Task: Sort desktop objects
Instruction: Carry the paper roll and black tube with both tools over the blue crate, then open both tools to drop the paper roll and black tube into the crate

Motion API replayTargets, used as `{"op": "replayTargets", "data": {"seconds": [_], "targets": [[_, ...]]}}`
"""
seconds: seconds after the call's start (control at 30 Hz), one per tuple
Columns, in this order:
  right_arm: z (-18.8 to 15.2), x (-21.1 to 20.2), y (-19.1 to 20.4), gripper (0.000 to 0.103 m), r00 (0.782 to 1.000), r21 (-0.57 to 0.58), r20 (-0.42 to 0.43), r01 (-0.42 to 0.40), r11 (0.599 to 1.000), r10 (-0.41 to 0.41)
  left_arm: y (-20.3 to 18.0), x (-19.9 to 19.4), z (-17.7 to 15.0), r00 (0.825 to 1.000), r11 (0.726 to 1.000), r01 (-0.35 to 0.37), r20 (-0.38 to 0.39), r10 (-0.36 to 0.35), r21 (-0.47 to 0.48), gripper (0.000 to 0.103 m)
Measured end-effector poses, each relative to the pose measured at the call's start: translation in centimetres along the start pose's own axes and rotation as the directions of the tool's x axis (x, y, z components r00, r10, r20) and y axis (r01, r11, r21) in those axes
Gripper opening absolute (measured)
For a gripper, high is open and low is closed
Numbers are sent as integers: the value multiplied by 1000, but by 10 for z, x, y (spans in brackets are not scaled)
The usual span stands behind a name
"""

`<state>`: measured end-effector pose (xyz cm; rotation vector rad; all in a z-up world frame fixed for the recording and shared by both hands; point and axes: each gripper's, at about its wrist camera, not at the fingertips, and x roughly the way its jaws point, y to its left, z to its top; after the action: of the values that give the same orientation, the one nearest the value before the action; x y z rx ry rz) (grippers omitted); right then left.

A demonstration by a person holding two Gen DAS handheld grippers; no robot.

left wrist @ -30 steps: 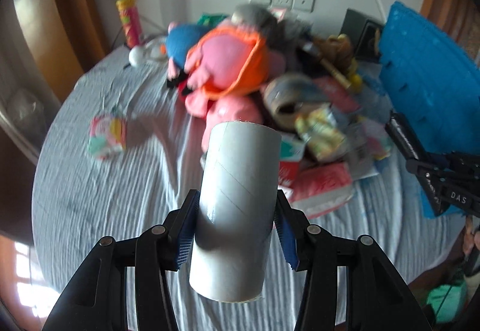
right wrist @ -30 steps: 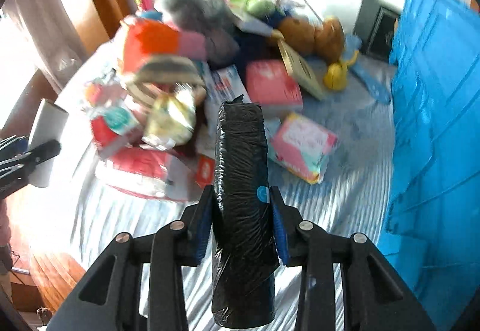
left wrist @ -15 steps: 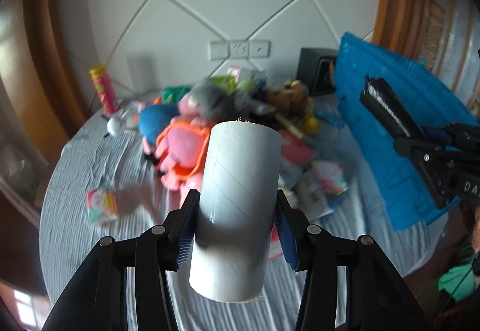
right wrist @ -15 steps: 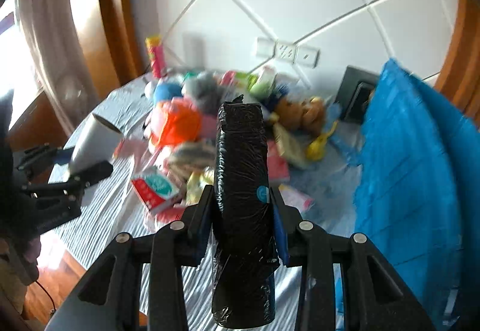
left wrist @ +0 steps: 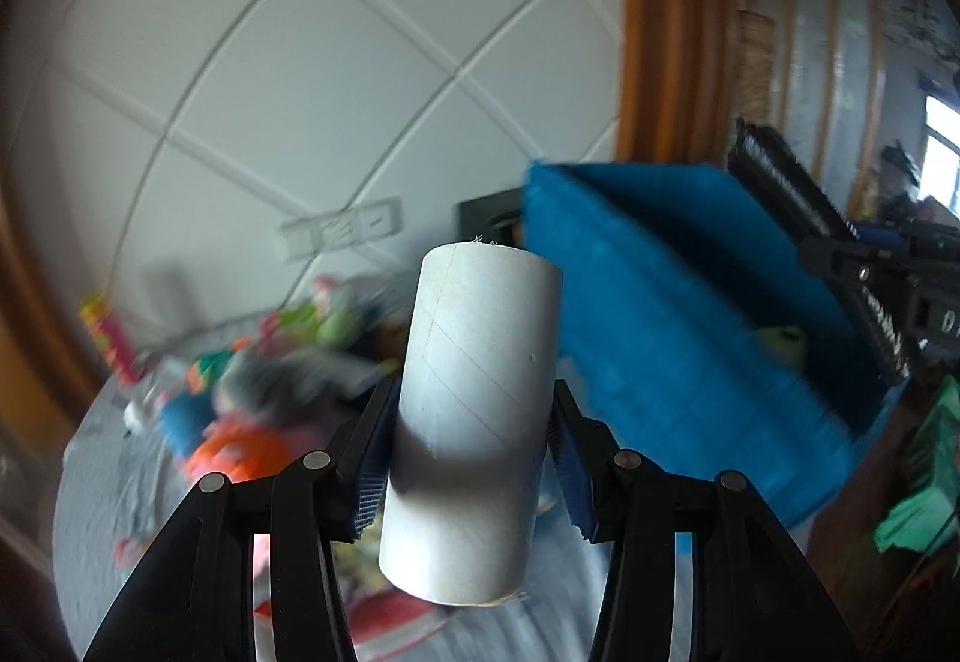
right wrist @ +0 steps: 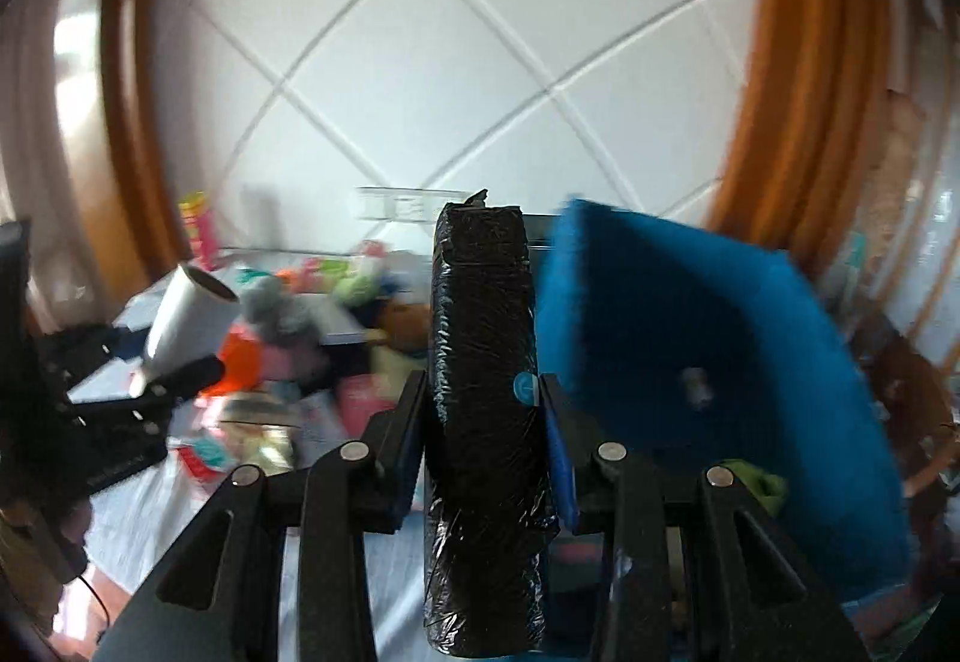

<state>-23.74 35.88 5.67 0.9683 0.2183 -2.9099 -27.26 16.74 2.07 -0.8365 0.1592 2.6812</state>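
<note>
Left tongs (left wrist: 468, 464) clamp a white cardboard tube (left wrist: 474, 422) upright above the cluttered table (left wrist: 90, 512); right tongs (right wrist: 483, 446) clamp a black plastic-wrapped roll (right wrist: 486, 422) upright, just beside the blue bin (right wrist: 690, 338).

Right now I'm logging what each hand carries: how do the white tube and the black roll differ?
The white tube is smooth, pale cardboard and wider; the black roll is crinkly, glossy plastic, narrower, with a small blue sticker. Both are upright cylinders, each clamped in a hand-held gripper: left, right.
</note>
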Motion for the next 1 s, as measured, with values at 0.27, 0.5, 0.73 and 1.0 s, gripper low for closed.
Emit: {"op": "replayTargets", "data": {"seconds": [0.27,0.5,0.73,1.0], "targets": [[-32,18,-147,35,985,-20,-132,108,994,-110,-144,57,65,990,992,122,-68,-120,27,48],[-83,77,-235,35,915,-73,-402,10,997,-39,-255,143,65,898,980,182,-418,-135,75,48],[-119,110,-250,35,825,-121,-564,-124,985,35,-295,177,31,819,980,150,-573,-47,133,48],[-120,116,-263,35,828,-103,-556,-156,982,73,-303,173,35,848,981,138,-527,-47,135,48]]}}
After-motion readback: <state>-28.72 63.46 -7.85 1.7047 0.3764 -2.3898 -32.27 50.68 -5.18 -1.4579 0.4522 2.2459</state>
